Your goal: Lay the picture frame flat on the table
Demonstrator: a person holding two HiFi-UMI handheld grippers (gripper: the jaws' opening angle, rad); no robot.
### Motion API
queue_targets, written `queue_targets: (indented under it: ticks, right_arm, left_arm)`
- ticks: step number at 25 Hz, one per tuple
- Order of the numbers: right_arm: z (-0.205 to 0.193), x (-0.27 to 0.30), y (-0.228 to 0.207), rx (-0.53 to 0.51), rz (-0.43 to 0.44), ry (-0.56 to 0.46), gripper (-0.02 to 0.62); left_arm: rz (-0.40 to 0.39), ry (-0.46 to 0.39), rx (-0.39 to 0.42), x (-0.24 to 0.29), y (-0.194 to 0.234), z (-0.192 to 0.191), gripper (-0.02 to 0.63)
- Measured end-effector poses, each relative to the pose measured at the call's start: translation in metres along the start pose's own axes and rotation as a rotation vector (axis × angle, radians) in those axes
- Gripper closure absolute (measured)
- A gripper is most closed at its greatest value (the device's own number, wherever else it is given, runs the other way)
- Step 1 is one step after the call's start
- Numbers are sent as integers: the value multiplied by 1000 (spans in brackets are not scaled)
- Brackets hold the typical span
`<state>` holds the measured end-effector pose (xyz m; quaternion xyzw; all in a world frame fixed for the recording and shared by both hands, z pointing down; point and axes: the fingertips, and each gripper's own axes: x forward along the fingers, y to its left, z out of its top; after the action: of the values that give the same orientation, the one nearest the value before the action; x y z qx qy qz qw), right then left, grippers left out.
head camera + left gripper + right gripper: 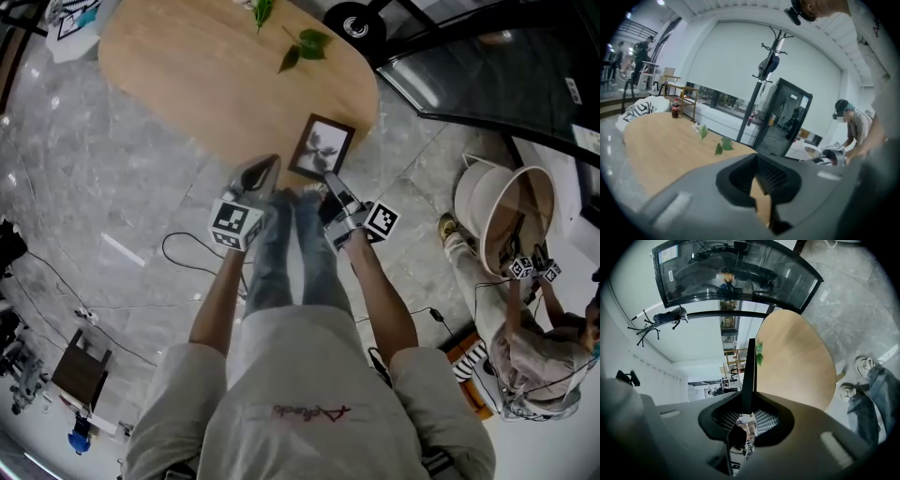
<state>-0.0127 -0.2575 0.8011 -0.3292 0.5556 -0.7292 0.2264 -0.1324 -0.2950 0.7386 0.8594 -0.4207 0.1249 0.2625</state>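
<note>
A dark picture frame [321, 147] with a grey plant print sits at the near edge of the oval wooden table [206, 75], its face turned up toward the head view. My right gripper [330, 180] is shut on its near edge. In the right gripper view the frame [750, 371] shows edge-on as a thin dark strip between the pads [764, 420]. Whether it lies flat on the table I cannot tell. My left gripper [270, 167] hovers just left of the frame, jaws together and holding nothing; in its own view only the table [661, 145] lies beyond it.
Green leaves [305, 47] lie on the far part of the table, and a white bag [75, 23] sits at its left end. A second person with a white bucket [502, 216] crouches to the right. Cables [178, 253] trail over the marble floor.
</note>
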Motion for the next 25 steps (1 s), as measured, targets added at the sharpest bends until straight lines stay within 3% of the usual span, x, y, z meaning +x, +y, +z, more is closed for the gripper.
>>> queue_targets:
  ticks: [14,25]
  right_arm:
    - [-16,3,-76,-4,-67,85,520]
    - [-10,42,-108,-61,-93,112,520]
  left_arm:
    - [6,10,-34,26,18,-55,606]
    - [11,10,-44,33,34,-70,606]
